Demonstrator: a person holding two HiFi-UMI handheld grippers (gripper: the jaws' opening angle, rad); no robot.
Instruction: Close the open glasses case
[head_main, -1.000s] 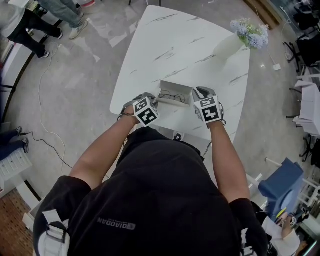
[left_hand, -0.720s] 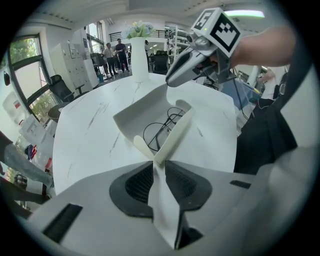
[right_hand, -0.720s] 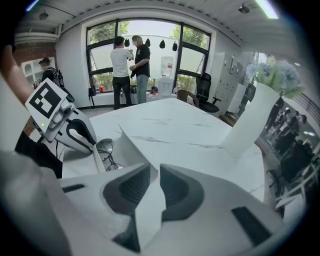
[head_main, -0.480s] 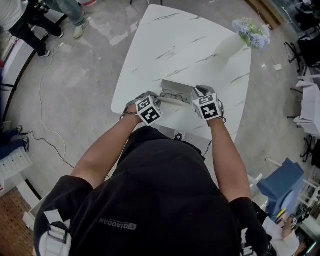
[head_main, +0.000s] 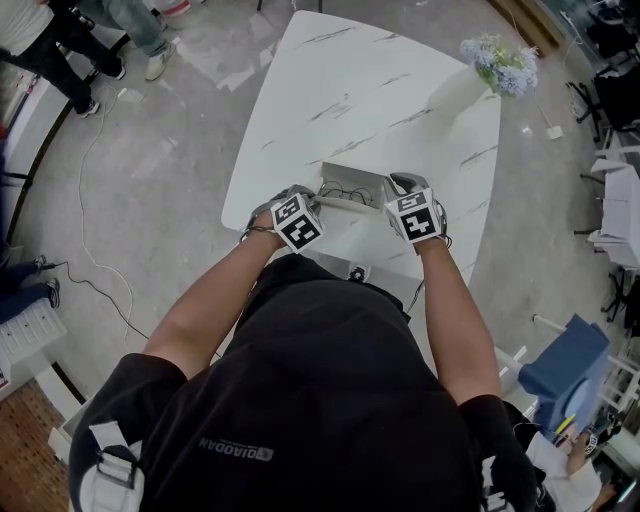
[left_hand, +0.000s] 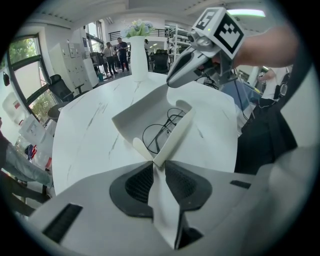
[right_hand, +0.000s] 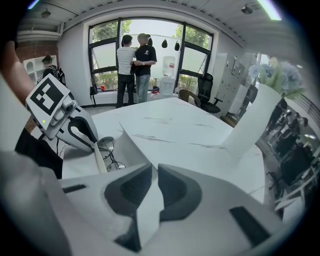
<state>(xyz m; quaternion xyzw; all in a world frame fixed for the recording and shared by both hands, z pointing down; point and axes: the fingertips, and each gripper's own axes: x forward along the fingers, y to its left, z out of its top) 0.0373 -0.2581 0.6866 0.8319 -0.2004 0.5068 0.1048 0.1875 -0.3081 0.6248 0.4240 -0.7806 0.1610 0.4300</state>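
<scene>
A white glasses case (head_main: 352, 183) lies open near the table's front edge, with dark wire-rimmed glasses (left_hand: 161, 131) inside it. Its near flap (left_hand: 176, 134) stands raised, cream along its edge. My left gripper (left_hand: 159, 162) is shut on the flap's left end, and white material shows between the pads. At the case's right end, my right gripper (right_hand: 154, 168) is also shut on a white piece of the case. In the head view the left gripper (head_main: 305, 203) and right gripper (head_main: 398, 192) flank the case. Each gripper view shows the other gripper (left_hand: 192, 64) (right_hand: 75, 131).
The case rests on a white marble table (head_main: 340, 90). A white vase with pale blue flowers (head_main: 478, 75) stands at the far right. People stand by the windows (right_hand: 135, 60) beyond the table. My torso is close to the near table edge (head_main: 300, 255).
Both grippers have edged slightly forward and inward at the case ends. Their hold on the case is unchanged.
</scene>
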